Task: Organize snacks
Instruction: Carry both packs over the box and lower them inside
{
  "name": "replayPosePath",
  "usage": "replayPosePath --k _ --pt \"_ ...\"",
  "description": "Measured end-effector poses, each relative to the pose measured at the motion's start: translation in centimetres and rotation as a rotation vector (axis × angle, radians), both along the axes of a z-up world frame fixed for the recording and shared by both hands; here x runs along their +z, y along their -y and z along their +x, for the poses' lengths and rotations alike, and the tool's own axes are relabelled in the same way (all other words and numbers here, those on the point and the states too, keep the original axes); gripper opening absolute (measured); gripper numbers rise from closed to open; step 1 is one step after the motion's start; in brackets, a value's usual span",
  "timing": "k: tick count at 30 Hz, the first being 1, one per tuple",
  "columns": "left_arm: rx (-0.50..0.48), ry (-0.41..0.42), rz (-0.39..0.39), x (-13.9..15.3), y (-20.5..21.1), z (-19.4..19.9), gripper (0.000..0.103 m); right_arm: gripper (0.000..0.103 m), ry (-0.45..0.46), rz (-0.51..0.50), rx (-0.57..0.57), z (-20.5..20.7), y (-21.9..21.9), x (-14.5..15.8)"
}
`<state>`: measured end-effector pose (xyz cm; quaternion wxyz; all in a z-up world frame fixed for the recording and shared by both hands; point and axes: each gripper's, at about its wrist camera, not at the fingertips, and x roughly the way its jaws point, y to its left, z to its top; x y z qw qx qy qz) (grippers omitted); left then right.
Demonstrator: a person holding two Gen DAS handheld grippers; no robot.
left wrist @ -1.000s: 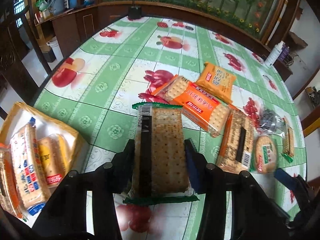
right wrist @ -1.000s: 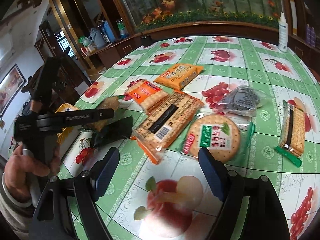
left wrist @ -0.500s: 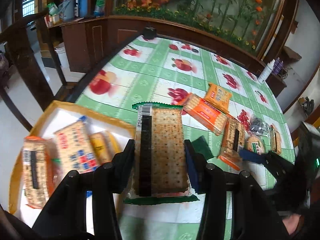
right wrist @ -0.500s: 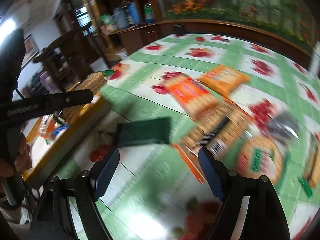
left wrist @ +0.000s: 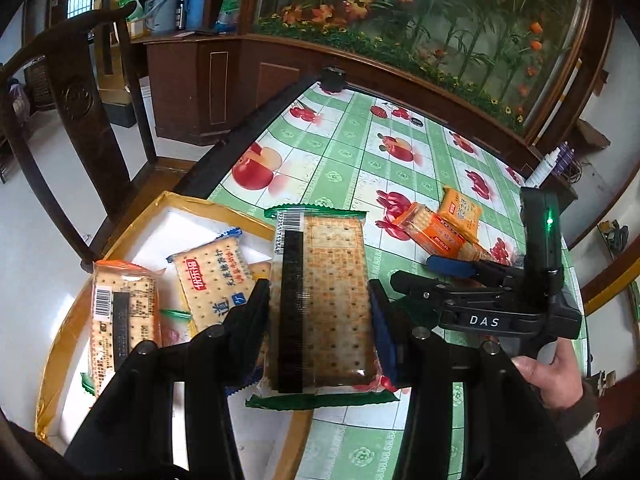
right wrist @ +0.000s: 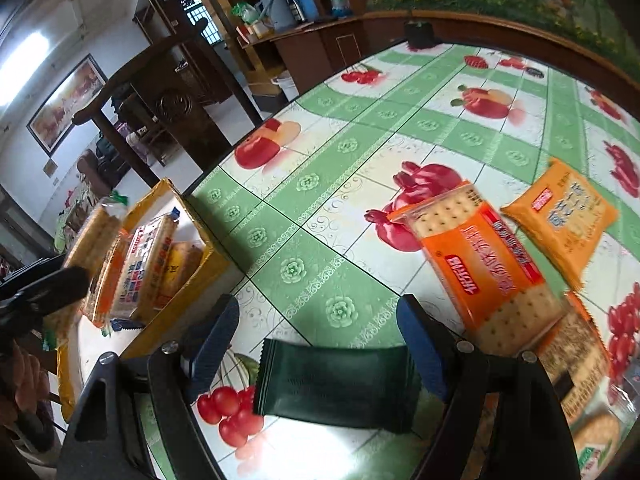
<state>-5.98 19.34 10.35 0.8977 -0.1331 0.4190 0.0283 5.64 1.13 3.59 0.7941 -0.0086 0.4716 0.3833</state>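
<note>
Currently the left gripper (left wrist: 318, 312) holds a clear cracker pack with green ends (left wrist: 320, 300), its jaws pressed against the pack's two long sides. The pack's long axis runs straight ahead along the fingers, with the barcode end pointing away and the back seam facing up. It hangs over the near edge of a yellow-rimmed box (left wrist: 60, 332) that sits at the left edge of the counter (left wrist: 352, 160), probably so it can be lowered in beside the packs already there. Inside the box lie a cracker pack with orange ends (left wrist: 120, 316), barcode side up, and a cracker pack with blue print (left wrist: 212, 276), both lying roughly lengthwise away from the camera. The right gripper (right wrist: 320, 340) has its jaws spread wide and holds nothing; it hovers low over a dark green packet (right wrist: 336, 384) lying crosswise on the fruit-patterned cloth, seemingly lined up for the next pickup. Further right on the counter wait an orange cracker pack (right wrist: 484, 268), angled diagonally, and a yellow-orange packet (right wrist: 564, 212) just beyond it.
</note>
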Motion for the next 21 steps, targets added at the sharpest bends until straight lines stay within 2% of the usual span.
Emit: replayPosePath --k 4,11,14,19,21 --pt "-0.011 -0.005 -0.015 -0.3 0.0 0.0 0.05 0.081 -0.032 -0.03 0.011 -0.4 0.0 -0.7" --pt "-0.02 0.0 -0.037 -0.5 0.0 0.0 0.05 0.081 -0.072 -0.045 0.097 -6.0 2.2 -0.8" --pt "-0.02 0.001 -0.042 -0.5 0.1 -0.1 0.05 0.081 0.009 -0.076 0.078 -7.7 2.8 -0.1" --pt "-0.025 0.009 -0.04 -0.3 0.3 -0.6 0.05 0.081 0.081 -0.136 -0.02 -7.5 1.6 -0.3" --pt "-0.025 0.012 -0.038 -0.2 0.2 -0.8 0.05 0.081 0.109 -0.164 -0.016 -7.4 0.6 -0.6"
